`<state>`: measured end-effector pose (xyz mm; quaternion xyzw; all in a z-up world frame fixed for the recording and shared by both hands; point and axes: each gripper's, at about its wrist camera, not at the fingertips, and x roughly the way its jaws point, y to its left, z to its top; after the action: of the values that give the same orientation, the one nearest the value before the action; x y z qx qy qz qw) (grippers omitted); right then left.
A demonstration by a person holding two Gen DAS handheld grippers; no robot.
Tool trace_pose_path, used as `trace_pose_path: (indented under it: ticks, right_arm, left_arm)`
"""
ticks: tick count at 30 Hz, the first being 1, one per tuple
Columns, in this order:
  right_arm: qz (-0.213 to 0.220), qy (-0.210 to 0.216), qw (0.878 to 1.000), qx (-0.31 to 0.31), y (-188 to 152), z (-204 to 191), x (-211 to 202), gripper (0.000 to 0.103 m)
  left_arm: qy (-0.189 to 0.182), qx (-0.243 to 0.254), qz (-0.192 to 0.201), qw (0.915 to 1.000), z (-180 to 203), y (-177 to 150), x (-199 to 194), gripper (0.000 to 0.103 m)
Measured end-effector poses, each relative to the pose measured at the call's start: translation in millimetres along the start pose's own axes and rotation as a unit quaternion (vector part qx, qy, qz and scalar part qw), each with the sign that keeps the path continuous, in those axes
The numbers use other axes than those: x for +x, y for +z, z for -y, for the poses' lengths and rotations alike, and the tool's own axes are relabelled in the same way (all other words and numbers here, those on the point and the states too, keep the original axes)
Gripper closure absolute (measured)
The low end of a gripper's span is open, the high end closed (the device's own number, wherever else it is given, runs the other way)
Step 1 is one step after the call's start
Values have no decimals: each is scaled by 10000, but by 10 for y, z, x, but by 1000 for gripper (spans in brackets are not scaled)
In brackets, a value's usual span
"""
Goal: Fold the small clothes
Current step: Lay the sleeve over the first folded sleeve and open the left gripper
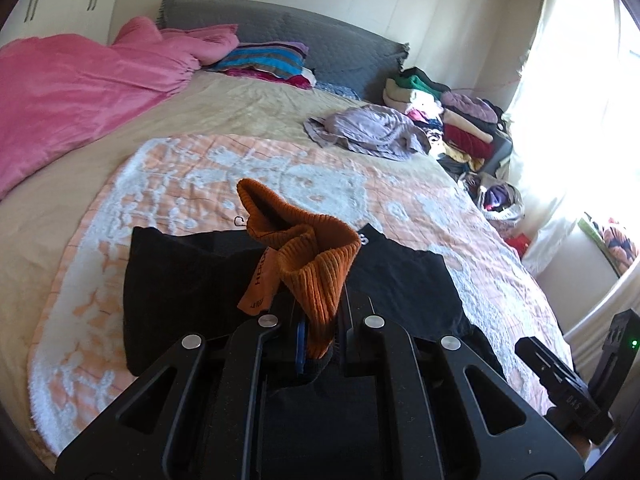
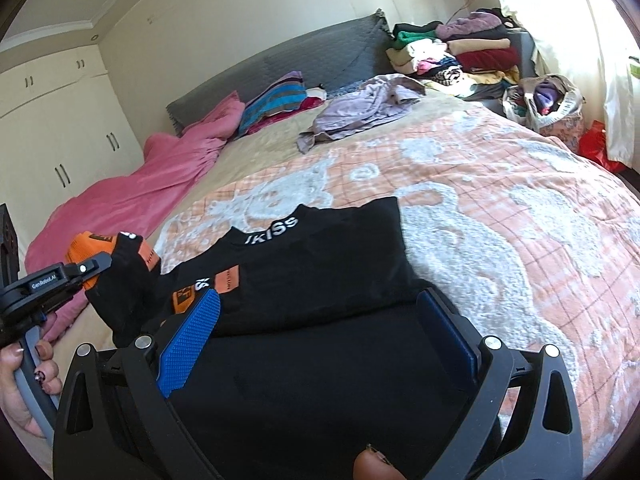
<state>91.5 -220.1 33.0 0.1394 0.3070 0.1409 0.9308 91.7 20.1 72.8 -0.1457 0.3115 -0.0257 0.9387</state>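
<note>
Garment: black, white lettering at neck, orange ribbed cuff. Bedspread: peach, white tufted motifs. Duvet: pink. Pillow: striped blue, brown, purple. Headboard: grey. Claw pads: blue.

White "KISS" lettering runs along the collar of the black top lying just ahead of the right gripper; a letter before the K is cut off. The left gripper, off to the right tool's left, has a "GenRobot.AI" plate on its side. The orange tags' print on the sleeve cuff is too small to read properly.
</note>
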Motion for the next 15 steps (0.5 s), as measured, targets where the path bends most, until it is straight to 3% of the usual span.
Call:
trace_pose_path:
  ticks: [15]
  right_arm:
    - [0, -252, 9991, 330, -31, 333, -59, 5]
  left_arm:
    - [-364, 616, -657, 9953, 497, -333, 606, 99]
